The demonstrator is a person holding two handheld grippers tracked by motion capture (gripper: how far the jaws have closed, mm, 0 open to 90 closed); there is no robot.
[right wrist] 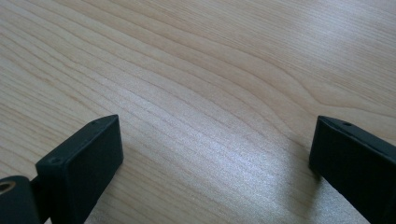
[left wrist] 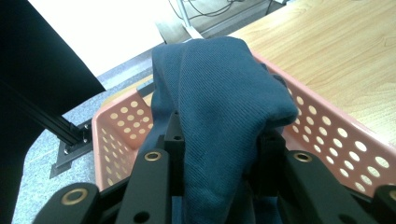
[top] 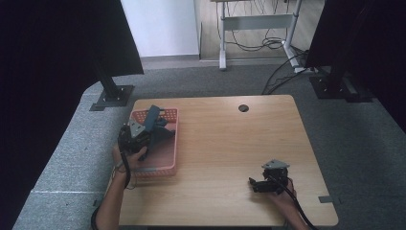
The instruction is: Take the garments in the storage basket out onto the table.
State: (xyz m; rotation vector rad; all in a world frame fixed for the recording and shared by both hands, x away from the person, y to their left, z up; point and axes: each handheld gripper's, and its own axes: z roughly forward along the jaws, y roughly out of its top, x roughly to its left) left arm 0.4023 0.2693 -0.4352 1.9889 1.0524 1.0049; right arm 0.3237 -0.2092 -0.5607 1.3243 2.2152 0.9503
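Grey carpet surrounds a wooden table, seen from above with a person's forearms entering at the near edge. Nearest, at the right, the right gripper is held low over bare wood by the right hand; in the right gripper view its jaws are spread wide apart with nothing between them, only wood grain being seen past them. At the left, the left hand holds the left gripper above a pink perforated basket that sits on the table's left side. In the left gripper view the left gripper is seen clamped on a dark blue cloth, a ribbed fabric that bulges up between the jaws and drapes over them, above the basket. In the high view part of the cloth is raised over the basket's far end. Farther on, a round hole is set near the table's far edge. Beyond the table, black stands are bolted to floor plates at both sides, and cables trail under a white frame at the back.
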